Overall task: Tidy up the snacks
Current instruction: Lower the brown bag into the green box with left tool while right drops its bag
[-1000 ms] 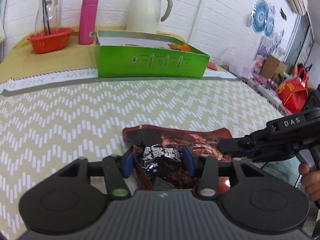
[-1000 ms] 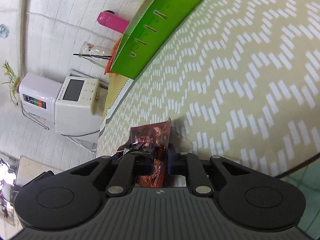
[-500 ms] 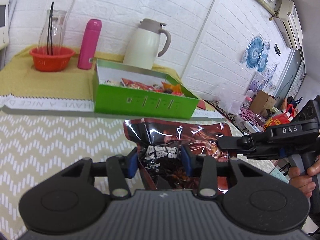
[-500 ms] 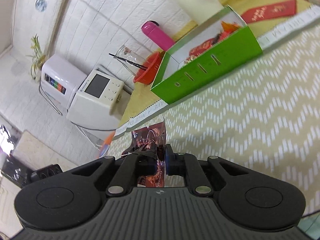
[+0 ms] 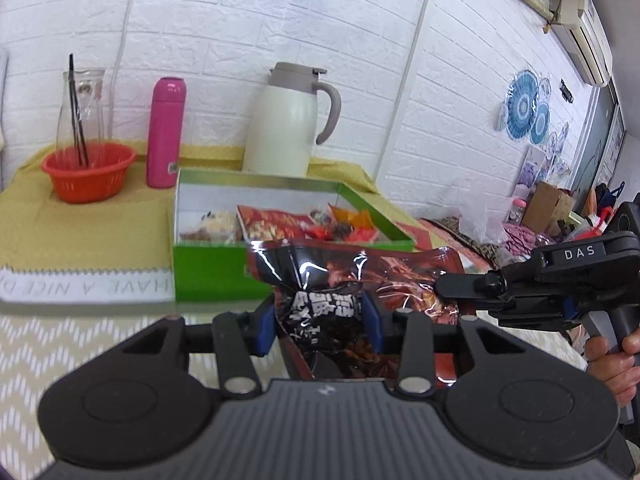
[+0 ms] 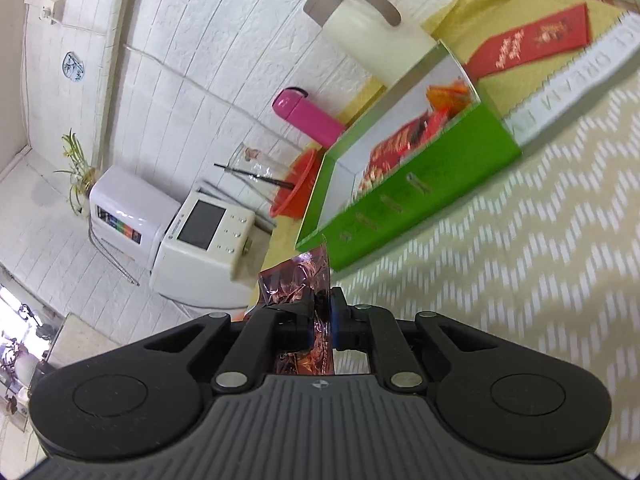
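A dark red, glossy snack packet [image 5: 352,280] is gripped by both grippers at once and is held in the air in front of a green box [image 5: 216,268]. In the left wrist view, the left gripper [image 5: 318,322] is seen with its blue-padded fingers [image 5: 266,326] clamped on either side of the packet's lower middle, where white lettering is printed. The right gripper [image 5: 452,286] is seen entering from the right of that view, pinched onto the packet's right edge, with a hand [image 5: 612,364] wrapped around its grip. In the right wrist view, the right gripper [image 6: 320,320] is shown nearly closed, and the thin edge of the packet [image 6: 296,280] is squeezed between its fingers [image 6: 340,312].

The green box is open at the top and is set on a tabletop [image 5: 80,344] covered by a beige cloth with white zigzag marks. Several red and orange snack packs [image 5: 276,224] are already lying inside the box. Behind the box, a cream thermos jug [image 5: 288,128] with a grey handle, a pink bottle [image 5: 166,132] and an orange basket [image 5: 88,172] holding a clear glass jar [image 5: 82,112] are lined up against a white brick wall [image 5: 240,12]. A red envelope [image 6: 532,40] is seen lying just beyond the box in the right wrist view.
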